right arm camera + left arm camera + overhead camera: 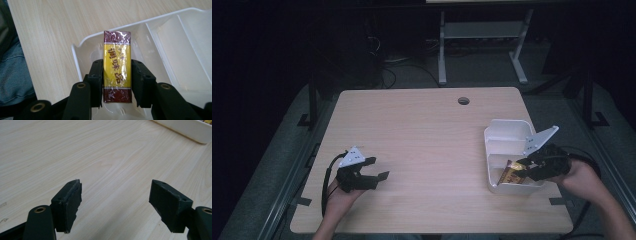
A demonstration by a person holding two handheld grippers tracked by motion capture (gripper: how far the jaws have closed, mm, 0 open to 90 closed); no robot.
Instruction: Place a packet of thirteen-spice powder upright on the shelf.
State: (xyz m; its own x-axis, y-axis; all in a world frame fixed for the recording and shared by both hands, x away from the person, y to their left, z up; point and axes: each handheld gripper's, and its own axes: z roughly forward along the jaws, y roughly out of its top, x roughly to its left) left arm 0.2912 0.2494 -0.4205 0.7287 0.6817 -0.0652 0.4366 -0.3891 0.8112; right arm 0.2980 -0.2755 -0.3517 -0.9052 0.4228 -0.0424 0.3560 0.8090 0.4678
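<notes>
The high view is dim and bluish: the pale wooden bench [427, 150] is evenly lit from above, while the room around it falls almost to black. Detail there is soft and slightly grainy. Both gripper views are brighter and warmer. In the left gripper view, faint soft shadows lie on the wood grain below the black fingers [68, 205]. In the right gripper view, the clear wrap on the yellow and maroon packet [117, 67] glints, and the white plastic divided tray [175, 37] looks slightly washed out.

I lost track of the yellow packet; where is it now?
The yellow packet is clamped in the right gripper, over the near compartment of the white tray at the table's right side.
</notes>
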